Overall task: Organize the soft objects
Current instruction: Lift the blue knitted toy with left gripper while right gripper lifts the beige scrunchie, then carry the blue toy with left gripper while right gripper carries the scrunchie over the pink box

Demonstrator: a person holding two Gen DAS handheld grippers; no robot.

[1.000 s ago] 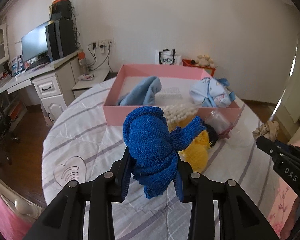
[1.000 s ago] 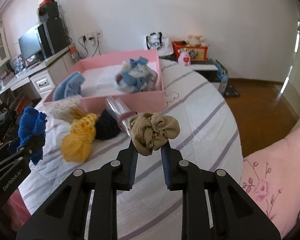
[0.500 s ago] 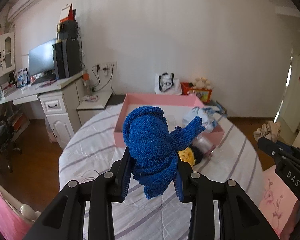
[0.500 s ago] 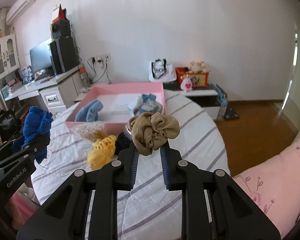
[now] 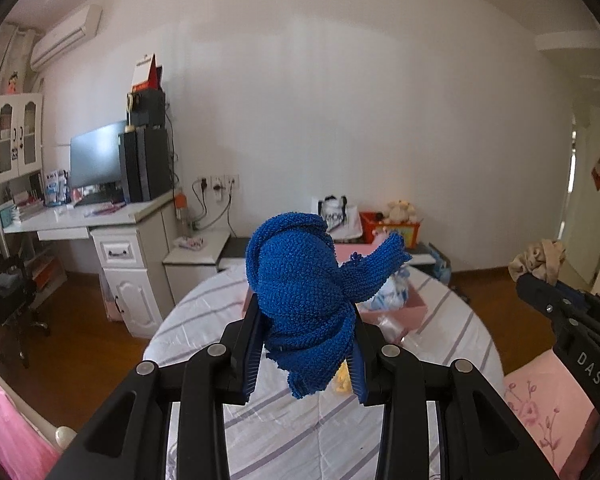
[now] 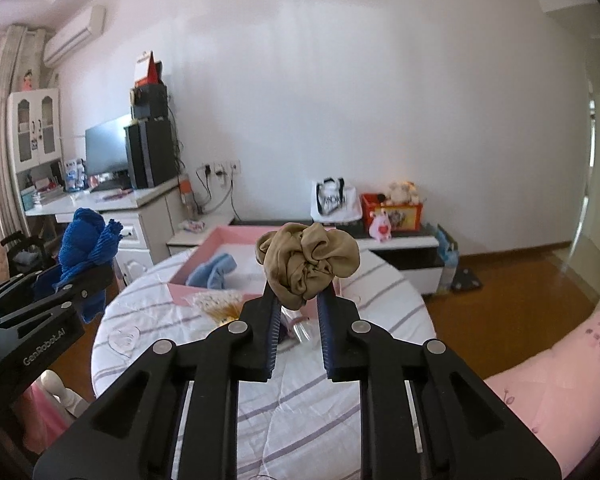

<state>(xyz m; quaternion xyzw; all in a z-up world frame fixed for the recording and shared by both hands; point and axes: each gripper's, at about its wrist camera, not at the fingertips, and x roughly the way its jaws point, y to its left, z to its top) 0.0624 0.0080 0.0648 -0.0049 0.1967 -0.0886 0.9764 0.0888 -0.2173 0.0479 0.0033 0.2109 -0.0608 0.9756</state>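
Observation:
A blue knitted piece (image 5: 300,292) is pinched in my left gripper (image 5: 306,320), which is shut on it and held high above the round table (image 5: 204,320). My right gripper (image 6: 298,292) is shut on a tan scrunchie (image 6: 308,264), and its jaws are closing tighter on it. The pink box (image 6: 216,240) sits at the table's far side with a light blue cloth (image 6: 214,272) inside. In the left wrist view the scrunchie (image 5: 538,260) shows at the right edge. The blue piece (image 6: 86,248) appears at the left of the right wrist view.
A bag of cotton swabs (image 6: 216,302) and a yellow knit item (image 5: 342,376) lie on the striped tablecloth in front of the box. A desk with a monitor (image 5: 96,160) stands left, a low cabinet (image 6: 404,248) along the wall, pink bedding (image 6: 560,360) at lower right.
Both grippers have risen and tipped upward, so the table and pink box sit lower and farther off in view. The blue knit and the scrunchie stay gripped as before.

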